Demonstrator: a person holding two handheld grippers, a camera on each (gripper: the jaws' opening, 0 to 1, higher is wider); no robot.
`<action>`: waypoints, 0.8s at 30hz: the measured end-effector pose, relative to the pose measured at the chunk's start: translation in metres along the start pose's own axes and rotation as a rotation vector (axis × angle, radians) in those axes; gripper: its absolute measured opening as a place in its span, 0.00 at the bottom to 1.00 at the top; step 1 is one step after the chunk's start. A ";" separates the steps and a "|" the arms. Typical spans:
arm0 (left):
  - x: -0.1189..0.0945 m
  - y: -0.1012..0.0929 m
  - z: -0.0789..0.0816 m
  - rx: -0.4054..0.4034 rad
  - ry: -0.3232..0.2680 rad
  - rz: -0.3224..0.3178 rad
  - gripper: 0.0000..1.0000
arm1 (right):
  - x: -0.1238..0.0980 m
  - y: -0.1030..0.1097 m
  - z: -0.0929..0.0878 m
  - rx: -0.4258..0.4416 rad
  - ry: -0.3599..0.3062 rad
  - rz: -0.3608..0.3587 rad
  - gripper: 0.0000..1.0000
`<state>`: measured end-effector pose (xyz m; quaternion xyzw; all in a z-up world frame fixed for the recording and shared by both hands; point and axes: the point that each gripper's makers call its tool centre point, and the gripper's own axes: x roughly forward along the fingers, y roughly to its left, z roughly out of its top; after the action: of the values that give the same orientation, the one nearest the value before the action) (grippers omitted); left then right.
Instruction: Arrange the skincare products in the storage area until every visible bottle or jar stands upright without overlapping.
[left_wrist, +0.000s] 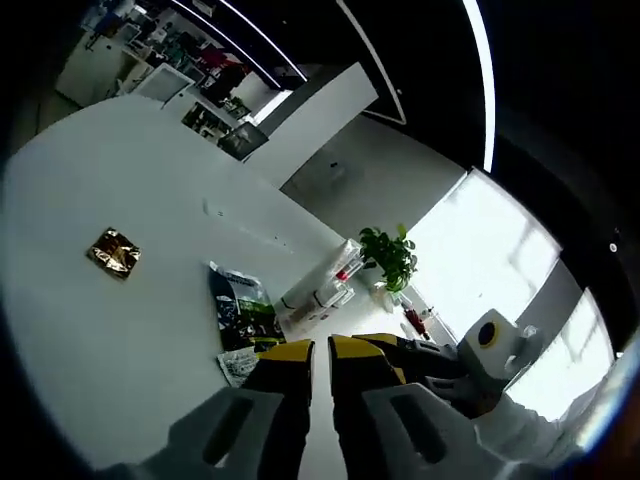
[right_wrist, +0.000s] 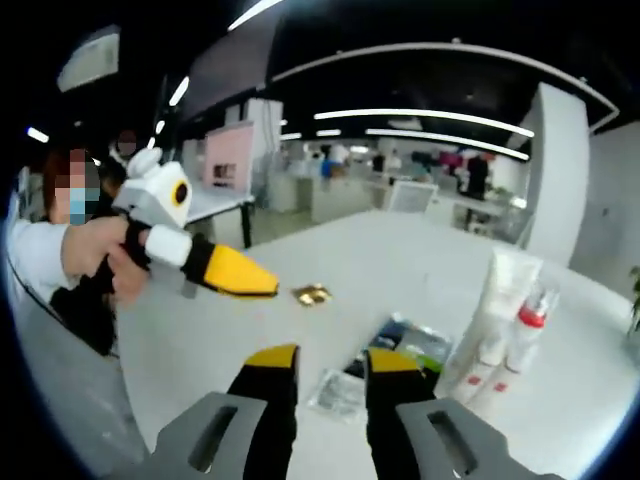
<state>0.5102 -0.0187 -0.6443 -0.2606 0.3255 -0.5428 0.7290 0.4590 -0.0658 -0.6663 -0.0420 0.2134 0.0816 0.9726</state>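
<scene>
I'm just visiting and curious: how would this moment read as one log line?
left gripper: shut, empty | right gripper: open, empty | white tube, spray bottle: upright | sachets: flat on table

**Skincare products upright in a tight cluster**

A tall white tube (right_wrist: 503, 300) stands upright on the white table (right_wrist: 400, 260), with a white bottle with a red cap (right_wrist: 524, 335) just beside it and smaller white containers with red markings (right_wrist: 478, 380) at their base. Whether they touch cannot be told.
</scene>
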 end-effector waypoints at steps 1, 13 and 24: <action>0.000 -0.001 -0.001 0.003 -0.003 0.000 0.02 | 0.001 0.000 -0.005 0.000 0.015 -0.001 0.23; -0.002 0.004 -0.012 0.077 0.027 0.019 0.05 | 0.014 0.000 -0.034 0.006 0.120 0.006 0.34; -0.010 0.000 -0.007 0.139 0.011 0.019 0.07 | 0.038 0.009 -0.066 0.029 0.252 0.012 0.47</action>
<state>0.5026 -0.0095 -0.6472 -0.2029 0.2936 -0.5586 0.7488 0.4643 -0.0594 -0.7423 -0.0368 0.3352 0.0782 0.9382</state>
